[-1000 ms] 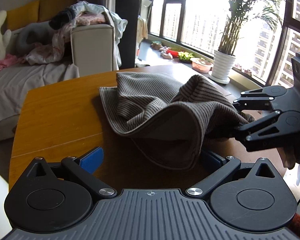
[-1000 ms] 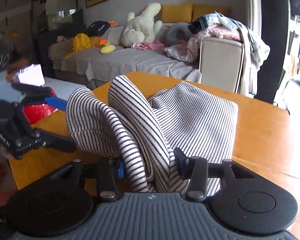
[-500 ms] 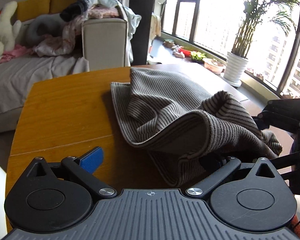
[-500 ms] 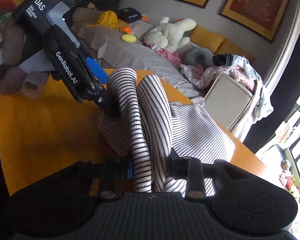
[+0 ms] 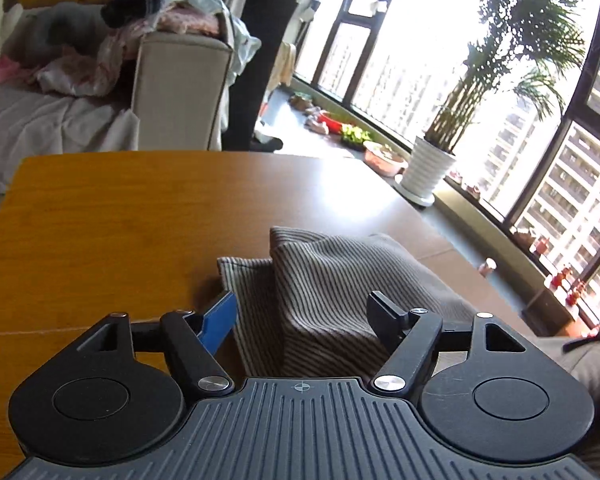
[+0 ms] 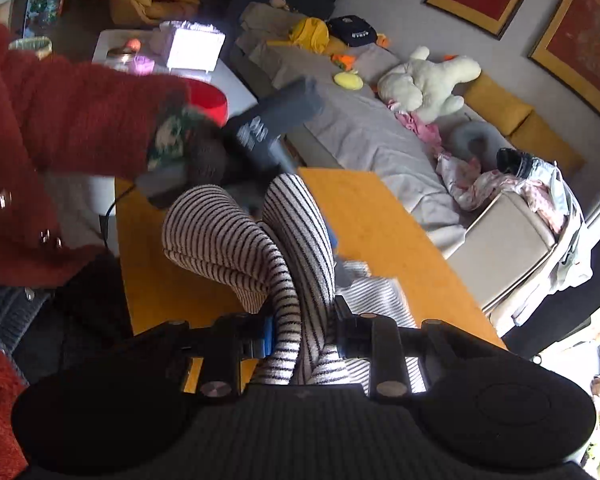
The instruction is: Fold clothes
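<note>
Right gripper (image 6: 302, 336) clamped on striped garment (image 6: 284, 248), now lifted off wooden table (image 6: 384, 216). Left gripper (image 5: 300, 312), wide a second ago, closing around garment fold (pads not yet pressing). Fold begins.

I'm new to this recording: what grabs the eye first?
The striped garment, bunched up over the wooden table and pinched in the right gripper, whose jaws are closing on it. Then the left gripper, jaws closing around another fold, and the person's red sleeve at left.
</note>
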### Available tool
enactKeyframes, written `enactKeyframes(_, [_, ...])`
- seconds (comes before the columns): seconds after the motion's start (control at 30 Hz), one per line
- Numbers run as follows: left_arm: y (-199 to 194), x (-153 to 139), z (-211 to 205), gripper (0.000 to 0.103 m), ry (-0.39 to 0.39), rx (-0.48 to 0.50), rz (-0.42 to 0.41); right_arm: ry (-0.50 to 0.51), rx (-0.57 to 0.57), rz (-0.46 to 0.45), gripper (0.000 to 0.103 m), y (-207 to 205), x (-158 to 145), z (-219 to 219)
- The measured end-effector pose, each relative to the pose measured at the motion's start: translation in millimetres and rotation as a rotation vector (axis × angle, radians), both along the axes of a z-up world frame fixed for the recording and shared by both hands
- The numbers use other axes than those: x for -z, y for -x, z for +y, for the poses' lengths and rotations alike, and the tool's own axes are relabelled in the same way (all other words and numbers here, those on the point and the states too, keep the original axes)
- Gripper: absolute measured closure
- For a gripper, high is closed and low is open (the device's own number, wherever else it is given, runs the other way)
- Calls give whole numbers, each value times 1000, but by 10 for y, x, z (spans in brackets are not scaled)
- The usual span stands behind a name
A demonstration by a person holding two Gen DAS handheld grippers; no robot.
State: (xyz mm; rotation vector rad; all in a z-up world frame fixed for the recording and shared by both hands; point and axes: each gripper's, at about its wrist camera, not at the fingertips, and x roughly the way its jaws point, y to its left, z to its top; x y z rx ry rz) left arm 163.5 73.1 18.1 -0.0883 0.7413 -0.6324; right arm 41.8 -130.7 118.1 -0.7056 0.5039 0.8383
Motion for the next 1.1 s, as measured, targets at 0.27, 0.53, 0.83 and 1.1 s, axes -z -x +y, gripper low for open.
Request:
enactKeyframes(0.27, [-238, 295, 306, 29, -17, -31, 95, -138, 99, 300, 73, -1716, 514, -200])
enactKeyframes(0.53, [-101, -343, 534, 24, -5, -49, -72, -347, 252, 451, 53, -2333, 1016, -488])
enactKeyframes(0.83, [-224, -274, -254, 31, -88, 94, -107, -334, 411, 33, 71, -1799, 629, -698])
enactKeyframes(1.1, [-667, 181, -240, 14, -36, 31, 46, -374, 464, 138, 75, -1582, 816, -716])
